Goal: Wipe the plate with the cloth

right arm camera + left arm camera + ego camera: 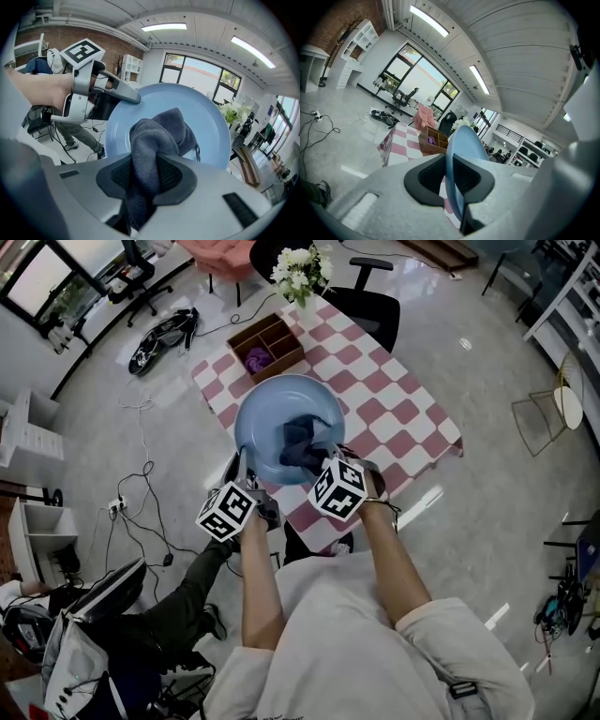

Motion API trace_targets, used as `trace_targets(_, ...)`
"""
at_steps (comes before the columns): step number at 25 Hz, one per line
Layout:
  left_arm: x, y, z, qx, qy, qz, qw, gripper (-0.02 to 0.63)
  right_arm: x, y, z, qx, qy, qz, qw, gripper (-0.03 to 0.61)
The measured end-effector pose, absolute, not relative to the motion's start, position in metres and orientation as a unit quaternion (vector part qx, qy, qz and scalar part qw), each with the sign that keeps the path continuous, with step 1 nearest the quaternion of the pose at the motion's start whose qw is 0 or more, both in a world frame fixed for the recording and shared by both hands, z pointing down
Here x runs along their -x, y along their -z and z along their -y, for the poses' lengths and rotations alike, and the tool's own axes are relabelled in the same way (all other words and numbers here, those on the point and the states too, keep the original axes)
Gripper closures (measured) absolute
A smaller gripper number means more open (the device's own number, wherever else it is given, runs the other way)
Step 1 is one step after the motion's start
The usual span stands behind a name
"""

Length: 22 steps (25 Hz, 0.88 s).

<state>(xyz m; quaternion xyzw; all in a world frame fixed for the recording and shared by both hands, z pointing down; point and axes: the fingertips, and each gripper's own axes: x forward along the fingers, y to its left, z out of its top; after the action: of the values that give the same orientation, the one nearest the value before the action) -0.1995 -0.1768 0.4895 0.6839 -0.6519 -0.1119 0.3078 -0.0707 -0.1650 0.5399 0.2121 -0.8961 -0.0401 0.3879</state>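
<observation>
A light blue plate [267, 418] is held up in the air above the near end of the checked table. My left gripper [246, 465] is shut on the plate's near-left rim; in the left gripper view the plate [461, 150] runs edge-on between the jaws. My right gripper [314, 457] is shut on a dark grey cloth [300, 442], which presses against the plate's inner face. In the right gripper view the cloth [157, 140] bunches up out of the jaws against the plate [211, 122], and my left gripper [136, 97] clamps the rim at the left.
A pink-and-white checked table [394, 413] stands below. On its far end are a brown divided box [267, 343] with a purple item and a vase of white flowers [302, 273]. Cables and a bag lie on the floor at left.
</observation>
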Motion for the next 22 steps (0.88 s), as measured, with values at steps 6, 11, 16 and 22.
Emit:
trace_targets(6,0.197,-0.490,0.176,-0.687,0.118,0.643,0.316,0.581,0.086,-0.540,0.152,-0.190,0.052,0.898,0.392,0.465)
trace_targets(11,0.191,-0.493,0.175,-0.694,0.119,0.633,0.322,0.581,0.092,-0.542,0.146,-0.180,0.056,0.900,0.394,0.465)
trace_targets(16,0.184,-0.496,0.173,-0.699,0.109,0.628,0.325,0.581,0.096,-0.536,0.147,-0.186,0.057,0.903,0.384,0.465)
trace_targets(22,0.162,-0.500,0.173,-0.714,0.100,0.607,0.334,0.581,0.094,-0.529,0.155,-0.213,0.057,0.905,0.364,0.465)
